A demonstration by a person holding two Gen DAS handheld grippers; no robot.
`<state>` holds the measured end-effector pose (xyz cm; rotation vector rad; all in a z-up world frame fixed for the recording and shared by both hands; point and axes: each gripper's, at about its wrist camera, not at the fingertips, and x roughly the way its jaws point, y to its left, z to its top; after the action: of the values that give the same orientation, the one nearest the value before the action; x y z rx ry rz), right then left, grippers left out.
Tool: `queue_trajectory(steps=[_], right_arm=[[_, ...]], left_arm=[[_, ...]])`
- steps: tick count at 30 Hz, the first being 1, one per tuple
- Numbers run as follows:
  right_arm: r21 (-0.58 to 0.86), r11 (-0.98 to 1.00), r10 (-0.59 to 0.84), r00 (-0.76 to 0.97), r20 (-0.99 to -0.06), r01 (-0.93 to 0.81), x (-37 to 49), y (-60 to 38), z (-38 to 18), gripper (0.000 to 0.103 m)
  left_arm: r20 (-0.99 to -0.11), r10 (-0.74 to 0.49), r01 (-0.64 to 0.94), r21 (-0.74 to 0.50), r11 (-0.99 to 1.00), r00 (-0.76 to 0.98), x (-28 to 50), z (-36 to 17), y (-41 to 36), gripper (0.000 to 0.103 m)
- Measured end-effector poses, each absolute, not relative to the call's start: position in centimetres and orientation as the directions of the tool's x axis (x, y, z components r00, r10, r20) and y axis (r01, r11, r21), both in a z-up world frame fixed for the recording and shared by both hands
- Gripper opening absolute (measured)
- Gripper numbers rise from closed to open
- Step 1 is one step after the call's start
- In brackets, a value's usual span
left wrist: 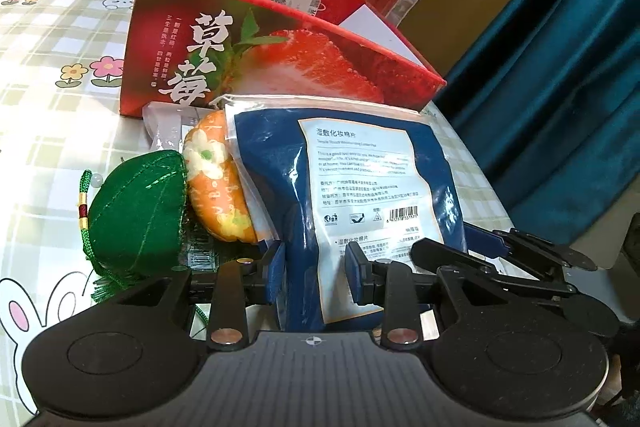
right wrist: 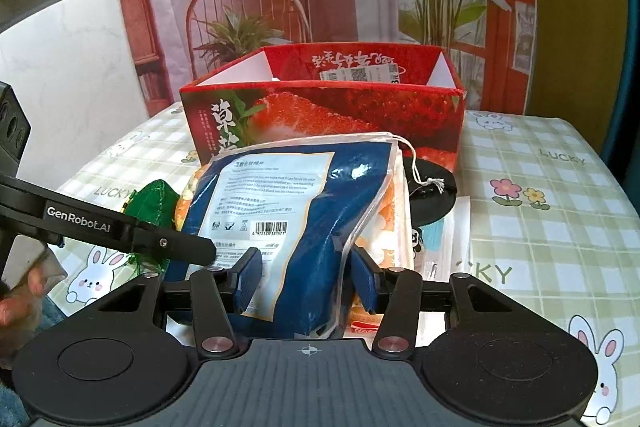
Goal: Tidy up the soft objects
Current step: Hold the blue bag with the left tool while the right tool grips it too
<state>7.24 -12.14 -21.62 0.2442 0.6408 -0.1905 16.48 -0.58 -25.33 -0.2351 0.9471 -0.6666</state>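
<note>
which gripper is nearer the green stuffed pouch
Left. The green pouch lies just beside the left gripper; the right gripper sits farther off, across the blue packet.

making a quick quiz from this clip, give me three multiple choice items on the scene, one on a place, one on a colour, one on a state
1. Where is the strawberry box?
A. behind the blue pouch
B. on the floor
C. under the pouch

2. What colour is the stuffed pouch with the tassel?
A. yellow
B. green
C. white

3. What is the state of the box's top?
A. taped shut
B. open
C. covered by a cloth

Key: 1 A, the box stands beyond the blue pouch on the table; 2 B, its fabric is green; 3 B, the white inner walls show.
</note>
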Motion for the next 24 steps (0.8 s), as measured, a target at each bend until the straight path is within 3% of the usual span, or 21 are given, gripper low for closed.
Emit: queue_trajectory(steps=[12,16,24], right_arm=[[0.218,0.941,-0.075,0.788,-0.611,0.258,7.1,-12.6,-22.0,0.045],[0.181,0.954,-0.089,0.799,-0.595,0.241,6.9,-12.0,-21.2,0.04],[0.138,0.968,-0.11,0.845,-0.523,0.211,6.6,-12.0,-18.5,0.038]], left_arm=[[-0.674,-0.618,0.413,-0.469,0.781,0.404,16.5,-25.5,-0.6,0.033],[-0.646,-0.634,0.427,-0.475,0.77,0.425,16.1,-24.7,-0.3,0.033],[-0.573,-0.645,0.486,-0.428,0.762,0.506,15.4,-21.4,0.0,0.033]])
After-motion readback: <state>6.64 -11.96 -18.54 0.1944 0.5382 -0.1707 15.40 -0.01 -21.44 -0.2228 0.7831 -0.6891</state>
